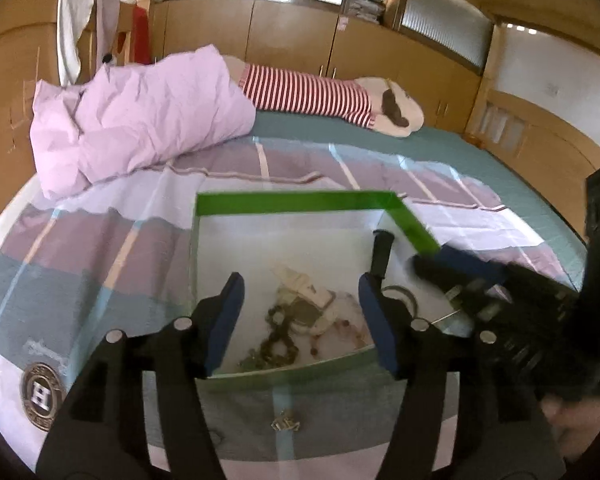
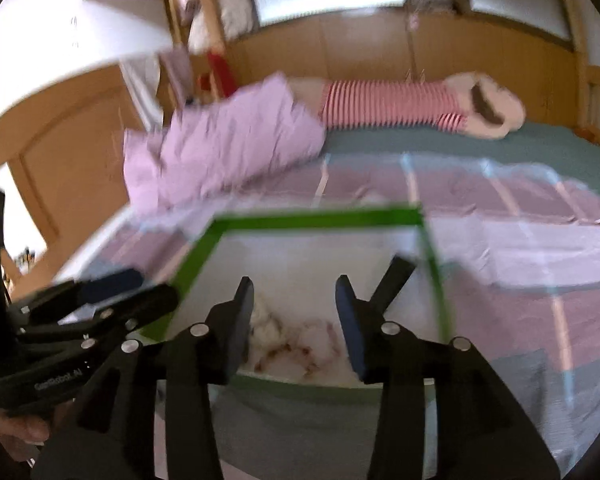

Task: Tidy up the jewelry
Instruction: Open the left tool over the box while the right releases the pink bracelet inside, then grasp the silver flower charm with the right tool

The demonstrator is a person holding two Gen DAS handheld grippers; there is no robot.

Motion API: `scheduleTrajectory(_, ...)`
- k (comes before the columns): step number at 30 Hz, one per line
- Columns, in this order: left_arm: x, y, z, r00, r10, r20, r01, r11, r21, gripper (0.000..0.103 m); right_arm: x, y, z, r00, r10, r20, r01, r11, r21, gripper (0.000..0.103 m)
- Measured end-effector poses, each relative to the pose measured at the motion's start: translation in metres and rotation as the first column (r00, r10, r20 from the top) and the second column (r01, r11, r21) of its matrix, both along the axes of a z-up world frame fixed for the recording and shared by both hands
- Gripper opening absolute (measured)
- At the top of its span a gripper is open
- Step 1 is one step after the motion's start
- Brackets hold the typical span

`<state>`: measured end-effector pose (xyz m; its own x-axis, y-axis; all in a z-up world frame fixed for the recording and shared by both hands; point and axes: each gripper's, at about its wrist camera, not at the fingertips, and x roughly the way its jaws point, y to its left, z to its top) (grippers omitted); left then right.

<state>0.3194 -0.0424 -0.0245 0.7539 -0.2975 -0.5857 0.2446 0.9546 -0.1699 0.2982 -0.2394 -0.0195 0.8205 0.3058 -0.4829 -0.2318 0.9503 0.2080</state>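
Both grippers hang over the green-rimmed tray (image 1: 296, 202) on the bed (image 1: 480, 152), jaws parted and holding nothing. The left gripper (image 1: 300, 320) has the jewelry pile (image 1: 296, 320) dead ahead between its open jaws, just below them in the tray's near half; the dark bead chain (image 1: 274, 340) runs roughly toward the camera. The right gripper (image 2: 296, 320) stands moderately open over the same pile, coming in from the tray's right side. The left looks marginally nearer. The left wrist view shows a small metal piece (image 1: 286, 425) lying on the bedspread outside the tray; the right wrist view, badly blurred, hides it, and there the pile is probably just pale smears.
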Motion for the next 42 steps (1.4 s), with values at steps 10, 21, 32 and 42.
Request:
scheduleTrajectory(10, -0.126, 0.060, 0.085, 0.978, 0.103, 0.183, -0.095, 0.994, -0.048, 0.087, -0.106, -0.016, 0.051, 0.999, -0.032, 0.030, 0.032, 0.999, -0.010, 0.056)
scheduleTrajectory(21, -0.163, 0.060, 0.040, 0.987, 0.102, 0.126, -0.119, 0.983, 0.137, 0.087, -0.129, 0.055, -0.012, 0.992, 0.110, -0.063, -0.118, 0.984, -0.136, 0.056)
scheduleTrajectory(32, -0.129, 0.102, 0.028, 0.971, 0.236, 0.037, -0.237, 0.970, 0.048, 0.087, -0.044, 0.128, -0.114, 0.953, 0.177, -0.246, -0.236, 0.943, -0.235, 0.044)
scheduleTrajectory(42, -0.097, 0.110, -0.003, 0.970, 0.238, -0.053, -0.234, 0.970, 0.074, 0.087, -0.019, 0.153, -0.138, 0.948, 0.153, -0.281, -0.237, 0.926, -0.295, 0.021)
